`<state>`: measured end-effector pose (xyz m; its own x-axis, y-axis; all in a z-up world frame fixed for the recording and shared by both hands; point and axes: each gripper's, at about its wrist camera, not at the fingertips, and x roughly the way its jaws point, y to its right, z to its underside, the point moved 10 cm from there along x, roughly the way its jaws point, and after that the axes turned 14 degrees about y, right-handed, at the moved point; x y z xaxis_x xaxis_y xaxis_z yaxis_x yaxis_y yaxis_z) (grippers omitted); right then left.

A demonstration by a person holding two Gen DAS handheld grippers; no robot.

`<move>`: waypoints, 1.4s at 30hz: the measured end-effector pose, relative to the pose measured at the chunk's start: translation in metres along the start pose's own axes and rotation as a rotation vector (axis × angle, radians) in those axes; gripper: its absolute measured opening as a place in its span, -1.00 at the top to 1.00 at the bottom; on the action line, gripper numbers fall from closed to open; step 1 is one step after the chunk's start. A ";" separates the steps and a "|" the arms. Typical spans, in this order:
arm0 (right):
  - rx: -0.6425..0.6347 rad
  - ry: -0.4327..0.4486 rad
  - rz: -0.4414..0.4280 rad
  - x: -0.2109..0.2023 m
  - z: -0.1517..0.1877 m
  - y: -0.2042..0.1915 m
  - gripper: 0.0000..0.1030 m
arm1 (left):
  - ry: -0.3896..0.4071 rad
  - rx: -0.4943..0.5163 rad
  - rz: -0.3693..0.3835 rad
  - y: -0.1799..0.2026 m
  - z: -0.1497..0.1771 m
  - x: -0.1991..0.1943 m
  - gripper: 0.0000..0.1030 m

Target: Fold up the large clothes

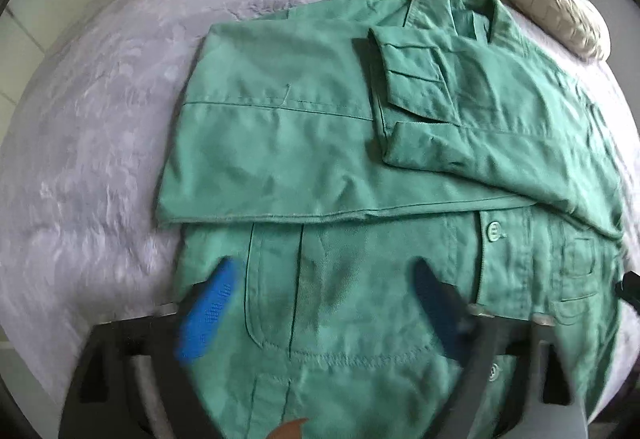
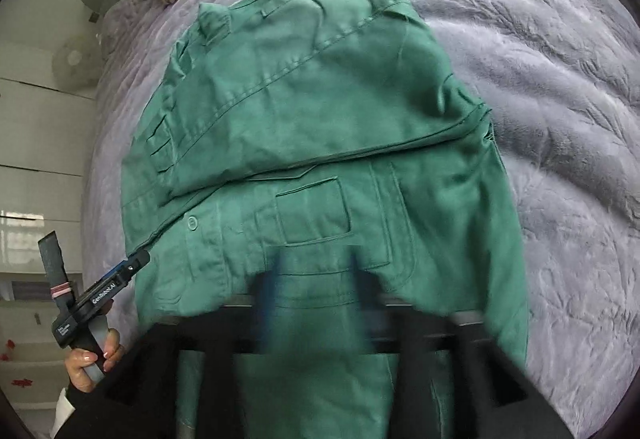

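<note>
Green cotton work jacket (image 1: 320,143), sleeves folded in, lies flat on the lilac quilted bed (image 1: 100,119). Left tongs (image 1: 324,303) and right tongs (image 2: 316,279) hang over its hem, spread, gripping nothing. Soft, limp, fairly heavy cloth: pinch both hem corners.

My left tongs (image 1: 320,303) fill the bottom of the left wrist view, pointing steeply down, blue fingers (image 1: 208,309) spread wide with nothing pinched between them. My right tongs (image 2: 316,295), blurred at the bottom centre of the right wrist view, stand parted and hold nothing. At that view's lower left, my left hand (image 2: 94,359) grips its handle.
</note>
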<state>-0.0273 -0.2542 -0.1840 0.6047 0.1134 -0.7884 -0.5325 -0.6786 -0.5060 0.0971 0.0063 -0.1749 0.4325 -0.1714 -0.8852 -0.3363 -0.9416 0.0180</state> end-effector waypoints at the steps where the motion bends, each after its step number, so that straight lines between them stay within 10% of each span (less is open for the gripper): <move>1: -0.006 0.013 -0.001 -0.004 -0.001 -0.003 -0.47 | 0.011 -0.007 -0.002 -0.001 0.002 -0.006 -1.00; 13: -0.034 0.060 0.030 -0.024 -0.001 -0.017 -0.80 | 0.008 0.053 -0.007 0.000 0.009 -0.038 -1.00; 42: 0.011 -0.048 -0.085 -0.041 0.054 -0.040 -0.81 | -0.094 0.140 -0.010 -0.018 0.071 -0.071 -1.00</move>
<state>-0.0627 -0.1920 -0.1508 0.6192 0.2050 -0.7580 -0.4870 -0.6569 -0.5756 0.0127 0.0563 -0.1455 0.3582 -0.1281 -0.9248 -0.4487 -0.8923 -0.0501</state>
